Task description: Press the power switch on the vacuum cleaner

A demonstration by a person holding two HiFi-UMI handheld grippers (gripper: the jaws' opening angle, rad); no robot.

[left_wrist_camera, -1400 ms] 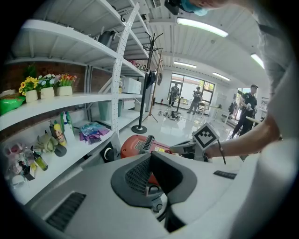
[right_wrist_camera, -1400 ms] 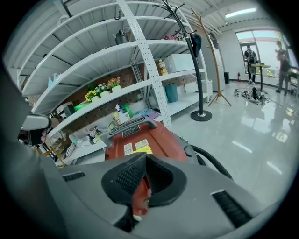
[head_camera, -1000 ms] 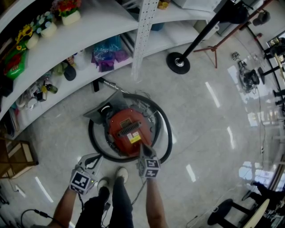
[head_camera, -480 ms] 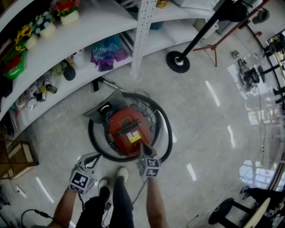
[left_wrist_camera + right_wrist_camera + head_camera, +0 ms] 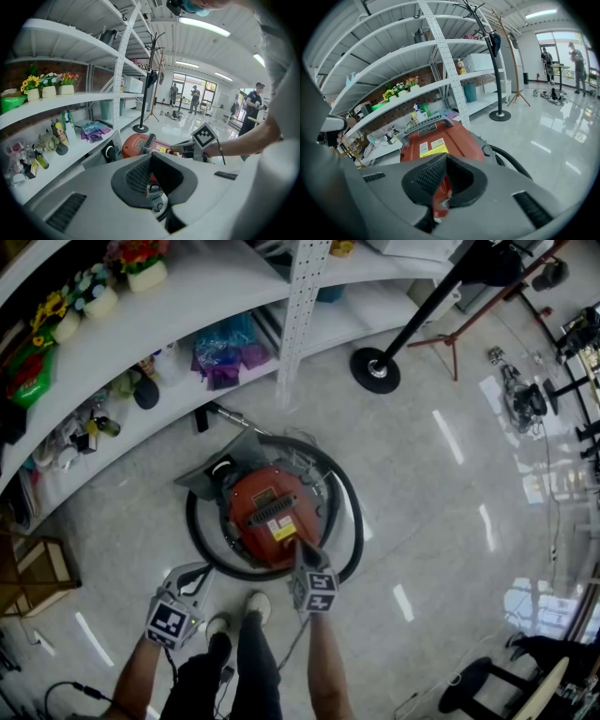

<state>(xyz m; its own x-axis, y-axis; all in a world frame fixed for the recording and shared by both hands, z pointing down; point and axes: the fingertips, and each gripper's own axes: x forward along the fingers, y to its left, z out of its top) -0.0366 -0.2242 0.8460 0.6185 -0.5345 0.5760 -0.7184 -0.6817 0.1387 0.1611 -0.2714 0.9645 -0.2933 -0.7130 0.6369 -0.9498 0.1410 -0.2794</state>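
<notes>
My left gripper [image 5: 200, 571], jaws together, hangs just left of the red vacuum cleaner [image 5: 262, 512] on the floor [image 5: 441, 521] before the shelf [image 5: 206, 287] of flower pots [image 5: 94, 298], and my right gripper [image 5: 302, 549], jaws together too, has its tips at the cleaner's near edge.

White shelves [image 5: 187, 296] on a perforated post [image 5: 302, 306] lined a brick wall [image 5: 10, 74]. The glossy pale floor [image 5: 441, 540] mirrored strip lights [image 5: 204, 26]. A black coat stand [image 5: 375, 371] stood nearby. Tall windows [image 5: 562, 42] lit the far end.
</notes>
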